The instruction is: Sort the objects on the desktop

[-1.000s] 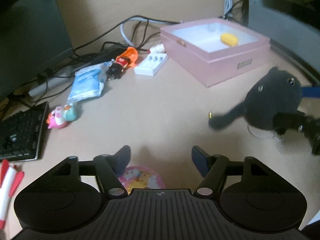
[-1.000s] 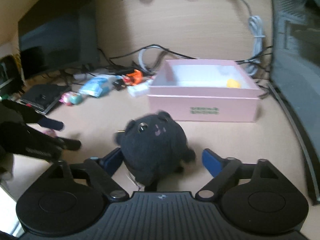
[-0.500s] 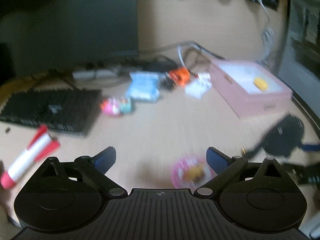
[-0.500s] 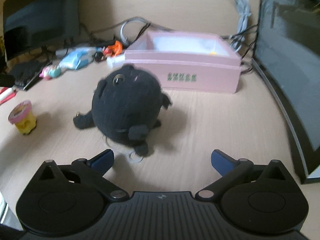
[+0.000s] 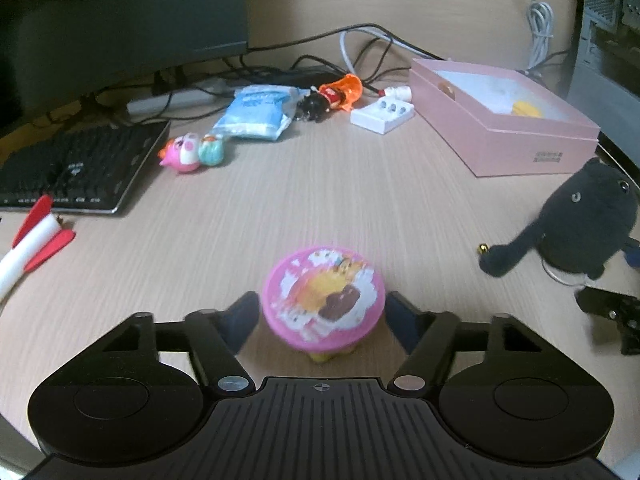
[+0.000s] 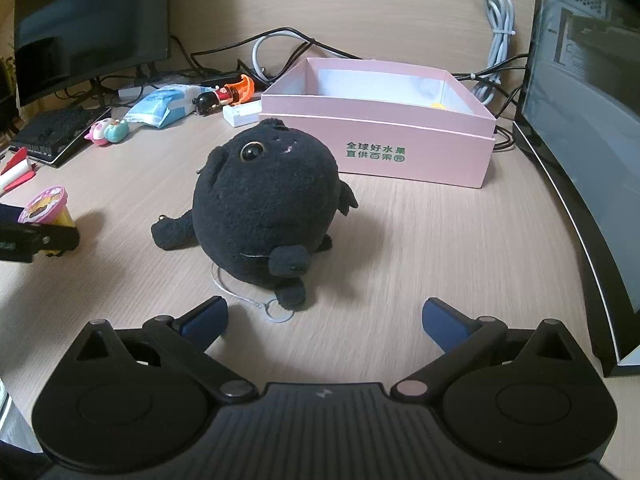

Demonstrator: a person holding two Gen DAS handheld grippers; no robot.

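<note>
One pink-lidded yellow cup (image 5: 324, 300) stands on the worktop (image 5: 360, 208) between the left tongs (image 5: 320, 316), whose jaws have just been closing around it; whether the pads touch it is unclear. One black plush (image 6: 264, 204) sits ahead of the right tongs (image 6: 324, 318), spread wide and empty. One pink box (image 6: 380, 136) holds one yellow item (image 5: 526, 109).

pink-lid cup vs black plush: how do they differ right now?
The cup is small, hard and pink-lidded over yellow; the plush is bigger, soft and black. The cup sits between the left gripper's fingers; the plush sits clear ahead of the open right gripper. Both stand on the desk, outside the box.
</note>
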